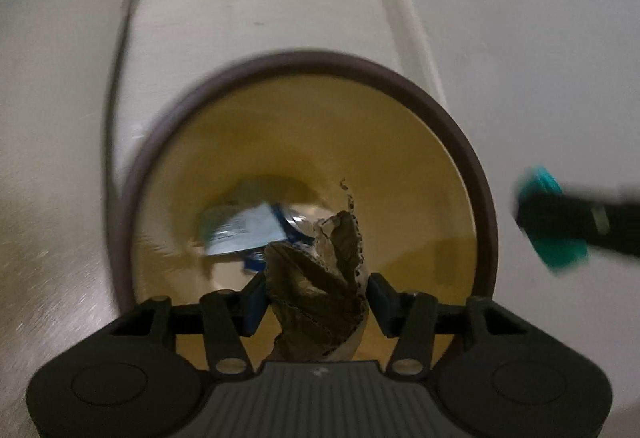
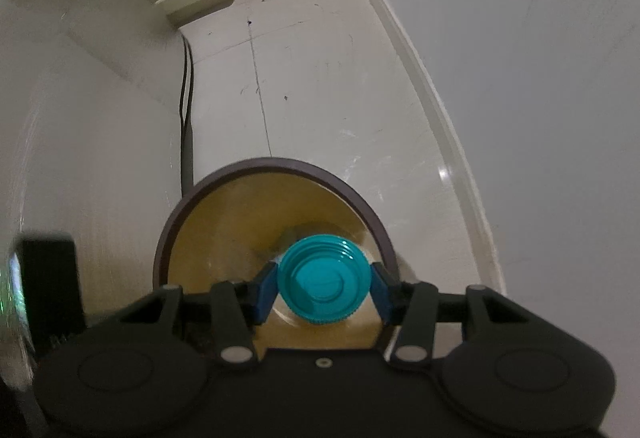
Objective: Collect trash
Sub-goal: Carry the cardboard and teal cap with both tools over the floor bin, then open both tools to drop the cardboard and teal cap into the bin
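Trash is held in both tools above a round bin with a dark rim and yellow inside: the left gripper is clamped on a crumpled brown paper, which sticks up between its blue fingers right over the opening of the bin. At the bottom of the bin lies a blue and white wrapper, well below the paper. The right gripper is closed on a teal cap, which sits between its fingers over the bin, and in the left view this gripper shows just beside the rim on the right.
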The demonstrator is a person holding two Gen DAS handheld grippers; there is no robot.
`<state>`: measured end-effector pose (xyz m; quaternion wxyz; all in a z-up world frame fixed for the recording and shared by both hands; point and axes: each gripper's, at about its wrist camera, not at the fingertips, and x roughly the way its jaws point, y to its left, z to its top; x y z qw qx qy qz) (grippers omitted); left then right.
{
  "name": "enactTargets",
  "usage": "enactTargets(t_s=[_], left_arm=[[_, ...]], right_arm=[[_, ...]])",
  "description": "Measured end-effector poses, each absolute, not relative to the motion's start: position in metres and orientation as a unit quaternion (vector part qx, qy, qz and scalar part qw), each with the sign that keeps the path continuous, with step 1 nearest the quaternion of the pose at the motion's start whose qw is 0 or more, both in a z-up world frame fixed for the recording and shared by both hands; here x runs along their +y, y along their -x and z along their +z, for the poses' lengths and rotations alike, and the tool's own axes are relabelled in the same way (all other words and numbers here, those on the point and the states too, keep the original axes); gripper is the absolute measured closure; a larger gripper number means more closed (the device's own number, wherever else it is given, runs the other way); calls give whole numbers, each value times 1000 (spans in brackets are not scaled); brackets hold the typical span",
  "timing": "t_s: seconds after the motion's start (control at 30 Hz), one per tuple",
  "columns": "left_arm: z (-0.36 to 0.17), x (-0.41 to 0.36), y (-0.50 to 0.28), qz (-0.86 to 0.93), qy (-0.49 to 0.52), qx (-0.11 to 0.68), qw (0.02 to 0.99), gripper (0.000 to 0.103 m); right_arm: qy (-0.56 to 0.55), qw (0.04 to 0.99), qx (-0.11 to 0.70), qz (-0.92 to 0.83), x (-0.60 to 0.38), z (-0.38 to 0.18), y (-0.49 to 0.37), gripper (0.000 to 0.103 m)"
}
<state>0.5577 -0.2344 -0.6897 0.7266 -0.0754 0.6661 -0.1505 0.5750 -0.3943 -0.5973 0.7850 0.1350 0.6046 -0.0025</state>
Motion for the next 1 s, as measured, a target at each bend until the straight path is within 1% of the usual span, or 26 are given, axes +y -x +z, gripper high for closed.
enactTargets(t_s=[0.23, 0.43, 0.6, 0.67, 0.73, 0.9, 0.97, 1.0], left_arm=[[-716, -253, -546, -225, 32, 647, 728, 45], [-730, -259, -544, -249, -12, 647, 721, 45], [-741, -257, -544, -265, -40, 641, 719, 40], [-744, -255, -544, -263, -45, 643, 718, 27], [-744, -251, -544, -248, -39, 642, 724, 20], [-732, -244, -540, -236, -30, 639, 731, 13], [-725, -245, -538, -239, -26, 634, 735, 8], [-722, -246, -537, -237, -25, 633, 736, 8]], right_arm=[[-165, 773, 612, 0, -385, -630, -597, 53], [-181, 749, 637, 3, -376, -660, -609, 53], [-188, 733, 653, 5, -372, -676, -615, 53], [-187, 731, 656, 10, -370, -680, -618, 53], [-185, 730, 658, 12, -369, -685, -622, 53], [-178, 726, 665, 12, -366, -695, -623, 53], [-178, 726, 665, 16, -363, -700, -625, 53], [-179, 725, 665, 16, -363, -703, -626, 53]])
